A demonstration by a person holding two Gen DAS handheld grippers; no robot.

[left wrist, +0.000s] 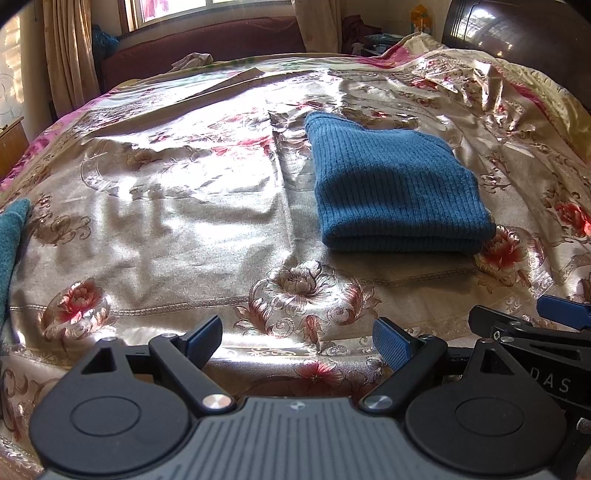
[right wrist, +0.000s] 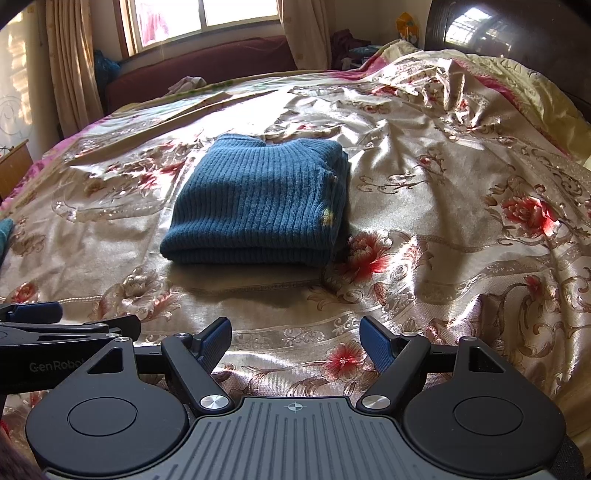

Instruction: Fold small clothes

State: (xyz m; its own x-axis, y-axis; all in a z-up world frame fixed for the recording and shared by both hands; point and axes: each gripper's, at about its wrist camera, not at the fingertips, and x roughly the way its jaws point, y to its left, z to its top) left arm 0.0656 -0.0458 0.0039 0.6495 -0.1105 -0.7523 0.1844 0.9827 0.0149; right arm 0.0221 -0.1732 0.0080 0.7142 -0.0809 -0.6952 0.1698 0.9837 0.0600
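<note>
A blue ribbed knit garment (left wrist: 395,188) lies folded into a compact stack on the floral satin bedspread (left wrist: 166,221). It also shows in the right wrist view (right wrist: 258,206), ahead and slightly left. My left gripper (left wrist: 297,341) is open and empty, well short of the garment, which lies ahead to its right. My right gripper (right wrist: 295,341) is open and empty, also short of the garment. Each gripper shows at the edge of the other's view: the right one (left wrist: 535,325), the left one (right wrist: 55,325).
A teal cloth (left wrist: 13,236) lies at the bedspread's left edge, and shows in the right wrist view too (right wrist: 5,230). A dark headboard (right wrist: 517,29) stands at the right. A maroon sofa (left wrist: 207,44), curtains and a window lie beyond the bed.
</note>
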